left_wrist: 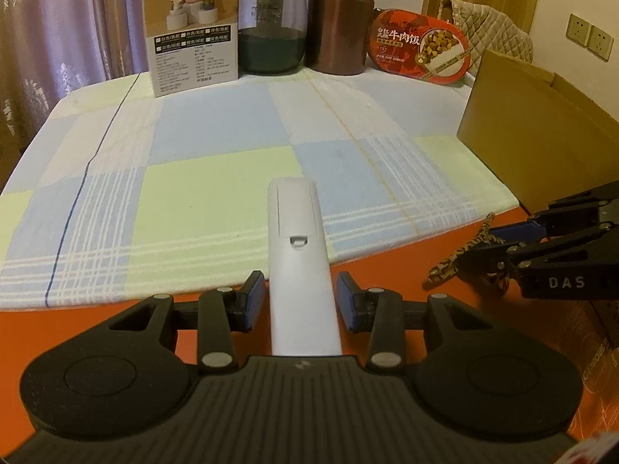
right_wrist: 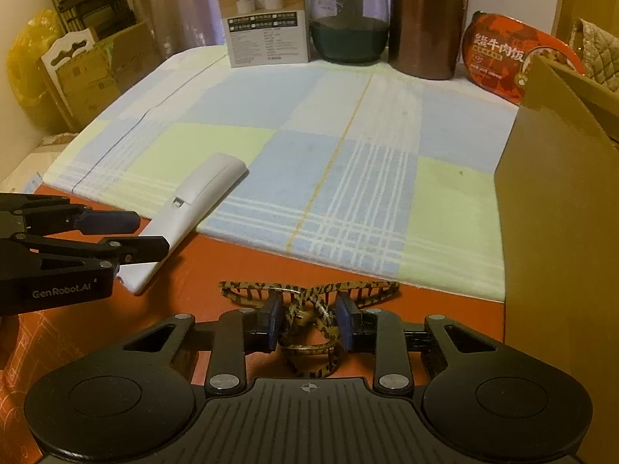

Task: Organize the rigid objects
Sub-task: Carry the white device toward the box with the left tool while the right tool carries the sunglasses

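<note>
The left claw (left_wrist: pixel 301 303) has its blue pads against the sides of a white remote control (left_wrist: pixel 298 255) and grips it; the remote lies lengthwise ahead of the claw, its near end over the orange counter (left_wrist: pixel 96 328) and its far end over the checked cloth (left_wrist: pixel 216 147). The right claw (right_wrist: pixel 307 323) is closed on a leopard-print hair clip (right_wrist: pixel 309 301) – the clip's toothed arms spread out to either side beyond the pads, just short of the cloth's near edge. Seen from the left wrist, the right claw sits off to the right of the remote, apart from it.

The cloth – pale blue, green and white squares – covers most of the counter. Along its far edge stand a printed carton (left_wrist: pixel 191 31), a glass jar with a dark green base (left_wrist: pixel 271 27), a copper-brown canister (left_wrist: pixel 340 19) and a red oval food tray (left_wrist: pixel 423 48) leaning upright. A brown cardboard box (left_wrist: pixel 530 131) stands at the right. Curtains (left_wrist: pixel 69 19) hang behind, and two wall sockets (left_wrist: pixel 590 36) show at the far right.
</note>
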The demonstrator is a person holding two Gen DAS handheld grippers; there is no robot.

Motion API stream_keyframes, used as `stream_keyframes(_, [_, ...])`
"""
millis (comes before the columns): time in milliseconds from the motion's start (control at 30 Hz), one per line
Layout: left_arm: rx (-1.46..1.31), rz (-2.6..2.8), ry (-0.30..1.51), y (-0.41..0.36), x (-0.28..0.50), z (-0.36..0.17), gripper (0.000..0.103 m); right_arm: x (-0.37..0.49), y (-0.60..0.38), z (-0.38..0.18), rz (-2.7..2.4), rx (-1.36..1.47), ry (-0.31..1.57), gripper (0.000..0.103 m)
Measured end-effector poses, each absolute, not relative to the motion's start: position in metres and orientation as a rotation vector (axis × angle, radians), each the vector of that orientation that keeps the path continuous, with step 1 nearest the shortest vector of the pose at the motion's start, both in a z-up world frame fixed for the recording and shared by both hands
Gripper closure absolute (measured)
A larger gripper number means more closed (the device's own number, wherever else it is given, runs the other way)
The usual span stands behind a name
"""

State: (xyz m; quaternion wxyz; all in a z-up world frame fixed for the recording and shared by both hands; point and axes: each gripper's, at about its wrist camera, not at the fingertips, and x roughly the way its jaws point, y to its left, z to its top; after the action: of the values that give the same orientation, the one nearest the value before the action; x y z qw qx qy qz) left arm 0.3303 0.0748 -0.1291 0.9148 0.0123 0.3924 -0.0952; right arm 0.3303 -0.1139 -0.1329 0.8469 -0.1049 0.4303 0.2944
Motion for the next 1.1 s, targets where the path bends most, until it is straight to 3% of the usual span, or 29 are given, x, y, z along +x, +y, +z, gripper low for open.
stream_keyframes(1100, [0.075,-0.111,0.818,0.044,0.342,-0.140,0.066,0.343,-0.128,-0.119,0.589,-0.126,0.875,0.077])
